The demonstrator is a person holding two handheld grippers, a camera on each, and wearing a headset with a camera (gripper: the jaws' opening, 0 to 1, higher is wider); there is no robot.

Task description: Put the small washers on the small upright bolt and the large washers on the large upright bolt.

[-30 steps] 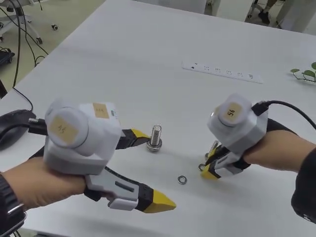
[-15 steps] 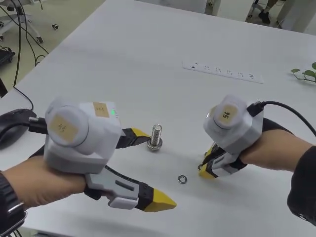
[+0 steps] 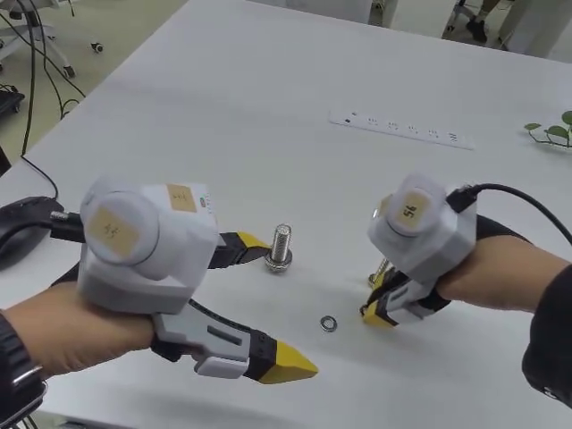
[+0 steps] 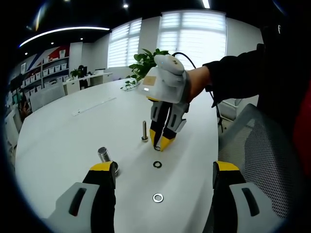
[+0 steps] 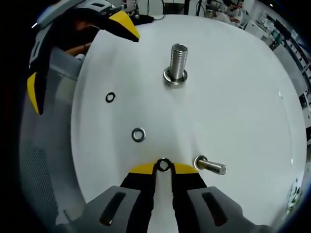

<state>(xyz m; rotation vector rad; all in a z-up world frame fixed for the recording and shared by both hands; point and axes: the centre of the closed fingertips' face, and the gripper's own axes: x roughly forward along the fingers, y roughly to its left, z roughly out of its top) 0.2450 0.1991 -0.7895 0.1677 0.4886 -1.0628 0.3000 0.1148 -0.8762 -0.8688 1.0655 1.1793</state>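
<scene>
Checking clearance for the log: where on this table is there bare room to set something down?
Bare: the wide table stretch between the large bolt and the power strip, and beyond the strip. Crowded: the near edge, where the open left gripper, two loose washers, the small bolt and the right gripper, shut on a washer, sit together.
</scene>
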